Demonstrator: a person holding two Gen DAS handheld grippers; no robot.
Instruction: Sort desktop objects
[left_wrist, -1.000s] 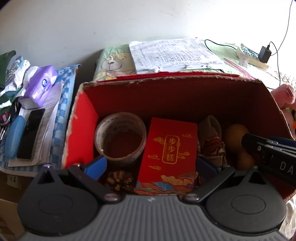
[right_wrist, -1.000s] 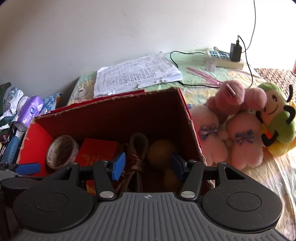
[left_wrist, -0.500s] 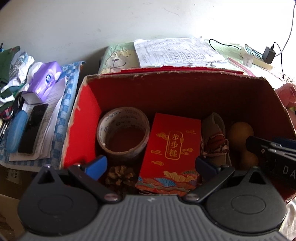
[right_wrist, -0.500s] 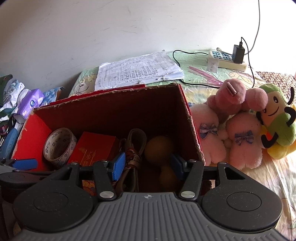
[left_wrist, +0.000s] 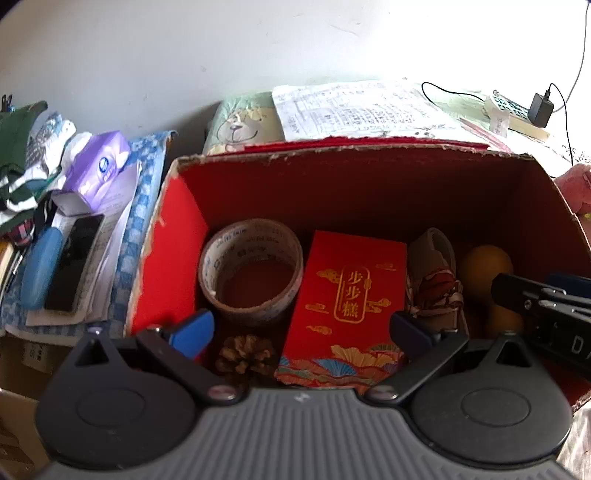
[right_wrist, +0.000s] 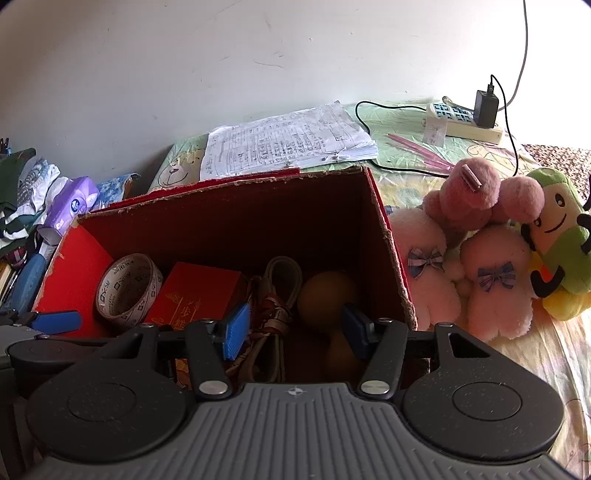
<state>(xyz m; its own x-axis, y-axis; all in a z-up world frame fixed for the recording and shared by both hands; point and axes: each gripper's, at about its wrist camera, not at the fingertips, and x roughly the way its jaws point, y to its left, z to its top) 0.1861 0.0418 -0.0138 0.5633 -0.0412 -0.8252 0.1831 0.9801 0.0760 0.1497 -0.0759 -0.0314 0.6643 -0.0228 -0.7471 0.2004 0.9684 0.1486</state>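
Red cardboard box sits open-topped on a bed with a printed sheet, both grippers hanging over its near edge. Inside, left to right: a tape roll lying flat, a red gift packet with gold characters, a bundle of cord and ribbon, and a yellowish gourd-shaped thing against the right wall. A pine cone lies in front of the tape roll. Left gripper: jaws wide apart, empty, straddling the pine cone and the packet's lower end, which its body cuts off. Right gripper: jaws apart, empty, above the cord bundle and the gourd; its body hides the box's near wall and floor. The gourd's lower bulb sits in shadow, hard to make out, and in the left wrist view the right gripper's finger crosses in front of it. Behind the box, a stack of printed papers; further right, a power strip with a charger plugged in. Plush toys crowd just beside the box's right wall. To the left, a purple tissue pack, a dark phone and a blue case lie on papers over a checked cloth.
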